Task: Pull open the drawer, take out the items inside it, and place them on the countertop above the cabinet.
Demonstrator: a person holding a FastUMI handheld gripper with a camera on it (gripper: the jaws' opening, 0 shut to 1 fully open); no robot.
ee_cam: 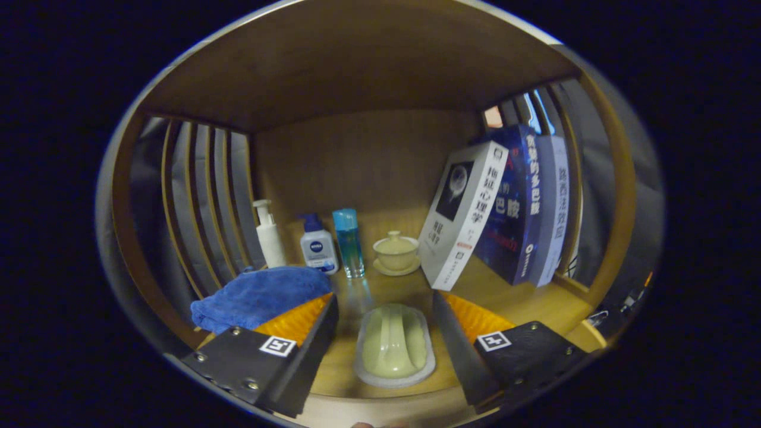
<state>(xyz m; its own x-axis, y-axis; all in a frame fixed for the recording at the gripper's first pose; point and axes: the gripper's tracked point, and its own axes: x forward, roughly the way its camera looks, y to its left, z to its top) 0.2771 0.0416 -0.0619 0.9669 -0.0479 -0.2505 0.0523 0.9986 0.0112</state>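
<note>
A pale green ceramic spoon rest (395, 346) with a whitish rim lies flat on the wooden countertop (511, 297), close to its front edge. It is oblong, rounded at the corners, with a spoon-shaped hollow running lengthwise away from the front edge. It sits between the gripper's (385, 333) two spread fingers, touching neither, and nothing rests in it.

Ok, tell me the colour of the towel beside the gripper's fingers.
Blue; the towel shows best in the gripper view, next to the open gripper.

Matt wooden countertop (380, 285), glossy ceramic dish (395, 345), fluffy blue cloth (258, 295).
</note>
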